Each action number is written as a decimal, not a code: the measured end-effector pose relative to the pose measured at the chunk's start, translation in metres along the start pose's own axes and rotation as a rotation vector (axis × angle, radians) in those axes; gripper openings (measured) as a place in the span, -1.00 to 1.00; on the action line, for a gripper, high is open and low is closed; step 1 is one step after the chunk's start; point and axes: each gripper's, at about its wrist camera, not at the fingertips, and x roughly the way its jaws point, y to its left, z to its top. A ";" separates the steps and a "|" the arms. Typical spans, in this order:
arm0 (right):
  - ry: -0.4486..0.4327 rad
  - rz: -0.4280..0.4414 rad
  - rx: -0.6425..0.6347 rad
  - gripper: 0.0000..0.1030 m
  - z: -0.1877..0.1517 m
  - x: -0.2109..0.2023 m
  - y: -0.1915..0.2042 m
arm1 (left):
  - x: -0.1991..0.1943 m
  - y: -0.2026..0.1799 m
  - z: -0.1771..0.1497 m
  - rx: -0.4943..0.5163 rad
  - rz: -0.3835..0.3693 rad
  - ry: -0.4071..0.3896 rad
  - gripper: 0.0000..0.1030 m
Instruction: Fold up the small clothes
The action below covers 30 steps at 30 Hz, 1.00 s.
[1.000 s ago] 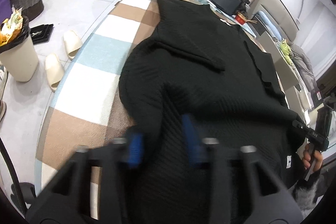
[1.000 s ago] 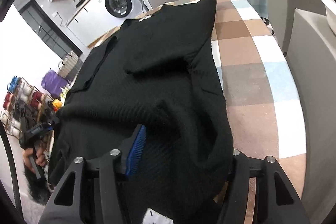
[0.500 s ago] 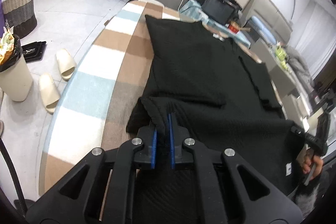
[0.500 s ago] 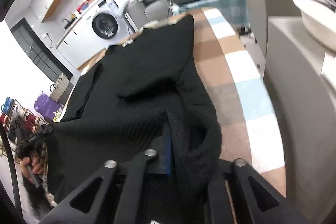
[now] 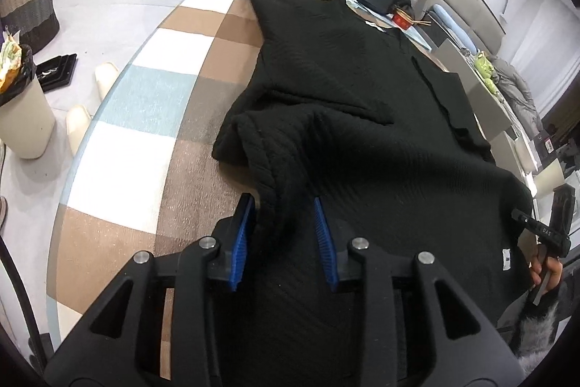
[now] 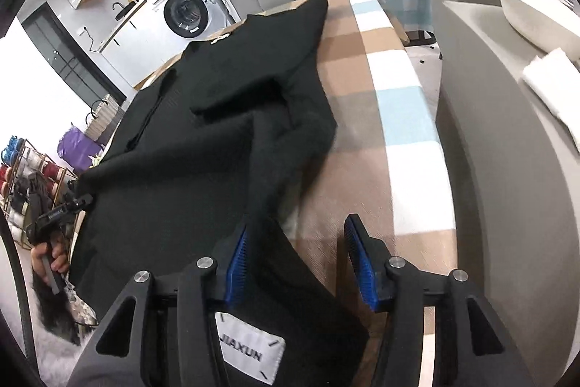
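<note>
On the checked tablecloth [image 5: 145, 89] lies a black knit sweater [image 5: 362, 133]. The left gripper [image 5: 282, 234] and right gripper [image 6: 301, 256] are opening, jaws loose around its bunched hem.

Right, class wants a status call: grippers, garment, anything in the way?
Left gripper and right gripper opening. Black sweater on checked table, hem bunched between left jaws. Nothing blocking.

both the left gripper [image 5: 282, 234] and right gripper [image 6: 301, 260] angle downward, jaws opening.
</note>
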 end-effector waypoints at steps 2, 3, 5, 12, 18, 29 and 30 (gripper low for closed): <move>0.011 -0.011 0.004 0.00 -0.003 -0.001 -0.003 | 0.000 0.000 0.000 0.008 0.017 0.000 -0.18; 0.011 -0.017 0.005 0.00 -0.004 -0.002 -0.003 | 0.000 0.000 0.001 0.012 0.030 -0.002 -0.08; 0.011 -0.024 -0.001 0.00 -0.008 -0.007 -0.003 | -0.002 0.003 0.000 0.009 0.063 -0.006 0.10; 0.003 -0.017 -0.040 0.22 -0.012 -0.014 0.008 | -0.007 0.007 -0.006 0.024 0.033 0.004 0.25; 0.036 -0.006 -0.073 0.22 -0.014 -0.004 0.014 | -0.010 -0.006 -0.014 0.094 0.027 -0.002 0.18; -0.066 0.108 -0.126 -0.90 -0.017 -0.023 0.024 | -0.056 -0.005 -0.024 0.059 -0.090 -0.141 -0.94; -0.114 0.129 -0.122 -0.90 -0.016 -0.035 0.026 | -0.066 -0.005 -0.023 0.050 -0.111 -0.170 -0.94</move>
